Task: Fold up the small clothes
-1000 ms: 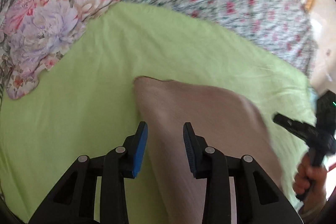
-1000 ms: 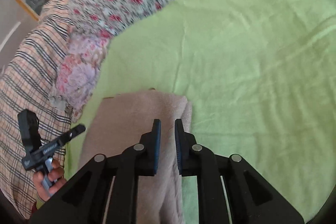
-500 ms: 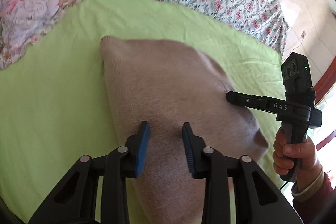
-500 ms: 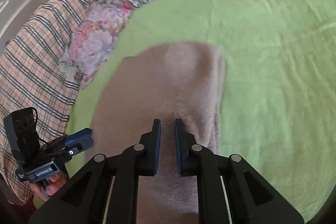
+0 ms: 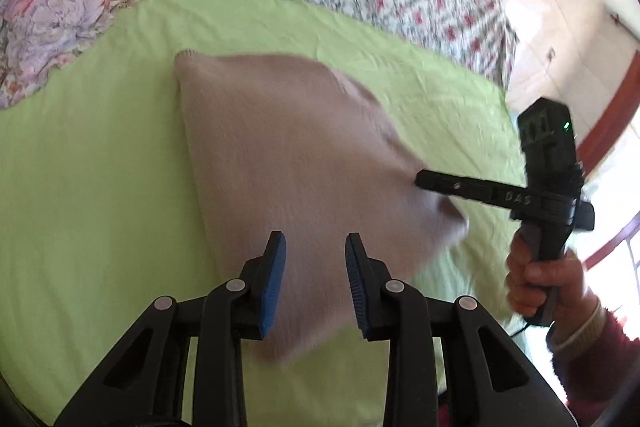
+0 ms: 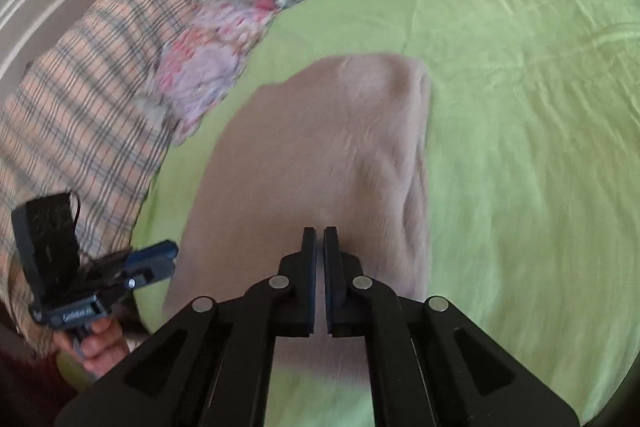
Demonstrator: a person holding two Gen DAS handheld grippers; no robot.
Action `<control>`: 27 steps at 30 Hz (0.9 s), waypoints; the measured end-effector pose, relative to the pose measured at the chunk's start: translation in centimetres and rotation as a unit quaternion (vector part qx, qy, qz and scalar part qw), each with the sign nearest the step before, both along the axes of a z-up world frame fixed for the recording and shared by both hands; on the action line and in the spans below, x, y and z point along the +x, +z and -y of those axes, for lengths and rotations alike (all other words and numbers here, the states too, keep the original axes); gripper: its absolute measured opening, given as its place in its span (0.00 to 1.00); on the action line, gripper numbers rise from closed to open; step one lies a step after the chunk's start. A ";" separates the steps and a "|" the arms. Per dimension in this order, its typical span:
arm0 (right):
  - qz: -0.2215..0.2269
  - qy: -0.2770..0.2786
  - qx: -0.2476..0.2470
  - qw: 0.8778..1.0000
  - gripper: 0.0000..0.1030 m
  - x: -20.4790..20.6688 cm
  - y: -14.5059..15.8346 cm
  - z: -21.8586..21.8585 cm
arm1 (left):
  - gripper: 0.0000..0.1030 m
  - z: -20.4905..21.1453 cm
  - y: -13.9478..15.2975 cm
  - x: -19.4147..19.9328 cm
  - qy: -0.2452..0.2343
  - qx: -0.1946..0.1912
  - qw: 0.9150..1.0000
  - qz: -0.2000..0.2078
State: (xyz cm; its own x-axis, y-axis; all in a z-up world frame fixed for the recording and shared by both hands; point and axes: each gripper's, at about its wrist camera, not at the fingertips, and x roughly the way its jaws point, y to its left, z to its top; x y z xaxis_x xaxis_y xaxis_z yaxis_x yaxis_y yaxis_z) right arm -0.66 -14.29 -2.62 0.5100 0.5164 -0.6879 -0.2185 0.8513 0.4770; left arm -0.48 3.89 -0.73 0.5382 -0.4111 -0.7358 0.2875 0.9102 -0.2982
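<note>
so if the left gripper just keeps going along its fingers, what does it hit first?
Most likely the pinkish-beige garment: the left gripper stands open right over it, angled down. Beneath lies the green sheet.

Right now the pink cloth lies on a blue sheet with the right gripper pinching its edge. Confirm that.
Not quite: the sheet is light green, not blue, as the right wrist view shows. The rest stands: the pink cloth lies on it, and the right gripper, whose jaws have just been closing, pinches the cloth's edge, seen in the left wrist view.
</note>
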 end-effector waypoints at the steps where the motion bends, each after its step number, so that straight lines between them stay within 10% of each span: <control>1: -0.011 -0.005 -0.019 1.000 0.04 -0.7 -0.7 0.1 | 0.30 0.1 -0.6 -0.5 0.000 0.010 1.000 -0.007; 27: -0.034 -0.056 -0.051 0.997 0.04 -3.9 -1.5 2.7 | 0.39 0.3 -2.8 -3.6 0.024 0.064 0.997 -0.034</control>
